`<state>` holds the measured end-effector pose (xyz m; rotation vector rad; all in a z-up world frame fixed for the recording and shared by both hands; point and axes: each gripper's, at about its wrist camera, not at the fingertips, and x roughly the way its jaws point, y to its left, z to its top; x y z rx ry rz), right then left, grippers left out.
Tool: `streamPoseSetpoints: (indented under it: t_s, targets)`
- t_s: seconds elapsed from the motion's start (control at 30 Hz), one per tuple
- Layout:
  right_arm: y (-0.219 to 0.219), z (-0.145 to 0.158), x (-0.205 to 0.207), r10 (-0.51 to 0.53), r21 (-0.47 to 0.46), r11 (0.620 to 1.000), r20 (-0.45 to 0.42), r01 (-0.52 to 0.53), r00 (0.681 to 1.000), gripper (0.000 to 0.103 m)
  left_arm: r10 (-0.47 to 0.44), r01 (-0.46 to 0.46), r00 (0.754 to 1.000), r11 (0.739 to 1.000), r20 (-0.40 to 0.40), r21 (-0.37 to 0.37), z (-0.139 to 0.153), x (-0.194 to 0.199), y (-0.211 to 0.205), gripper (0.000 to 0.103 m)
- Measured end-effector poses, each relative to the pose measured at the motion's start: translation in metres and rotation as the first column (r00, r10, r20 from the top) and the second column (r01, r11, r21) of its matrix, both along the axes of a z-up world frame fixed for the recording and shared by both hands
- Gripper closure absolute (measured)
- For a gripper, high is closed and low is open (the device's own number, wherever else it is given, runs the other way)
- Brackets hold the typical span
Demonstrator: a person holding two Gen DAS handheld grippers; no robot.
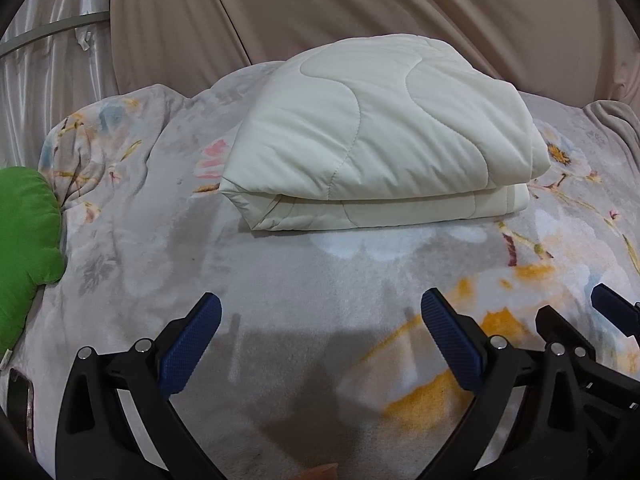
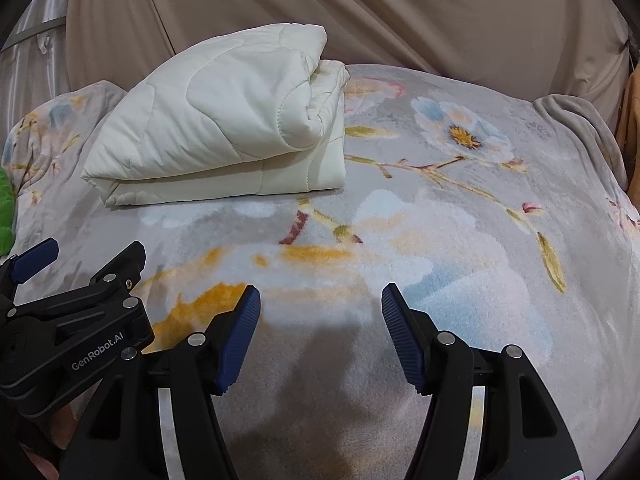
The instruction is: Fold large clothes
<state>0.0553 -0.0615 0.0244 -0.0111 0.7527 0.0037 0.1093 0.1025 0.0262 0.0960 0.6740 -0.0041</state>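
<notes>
A cream quilted comforter (image 1: 376, 136) lies folded into a thick rectangular bundle on the floral grey blanket (image 1: 280, 280). In the right wrist view the comforter (image 2: 224, 128) sits at the upper left. My left gripper (image 1: 320, 312) is open and empty, held above the blanket in front of the bundle, not touching it. My right gripper (image 2: 320, 304) is open and empty, to the right of the left one and further from the bundle. The left gripper's body shows in the right wrist view (image 2: 72, 320), and a right fingertip (image 1: 612, 308) shows in the left wrist view.
A green cushion (image 1: 24, 232) lies at the blanket's left edge. A beige draped cloth (image 1: 360, 12) hangs behind the bed. White curtains (image 1: 48, 60) hang at the far left. A phone edge (image 1: 20, 400) shows at the lower left.
</notes>
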Motion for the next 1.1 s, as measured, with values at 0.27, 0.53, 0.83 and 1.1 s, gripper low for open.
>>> streamPoseSetpoints:
  t_s: [0.27, 0.53, 0.83, 1.1]
  targets:
    - [-0.0018, 0.0004, -0.0007, -0.001, -0.004, 1.0, 0.003, 0.001, 1.0, 0.041, 0.0, 0.0, 1.0, 1.0, 0.003, 0.0, 0.0006, -0.0004, 0.0001, 0.005]
    - [-0.0039, 0.0006, -0.0014, -0.004, -0.003, 1.0, 0.006, 0.004, 1.0, 0.041, -0.004, 0.004, 1.0, 1.0, 0.015, 0.001, 0.003, -0.0024, 0.0001, 0.005]
    - [-0.0023, 0.0016, -0.003, -0.018, -0.02, 1.0, 0.014, 0.019, 1.0, 0.041, -0.003, 0.003, 1.0, 1.0, 0.013, 0.012, 0.0026, -0.0028, -0.0023, 0.005]
    - [-0.0021, 0.0024, -0.0036, -0.026, -0.029, 0.999, 0.02, 0.027, 0.999, 0.041, 0.001, -0.002, 1.0, 1.0, 0.018, 0.027, 0.0033, -0.0038, -0.0016, 0.005]
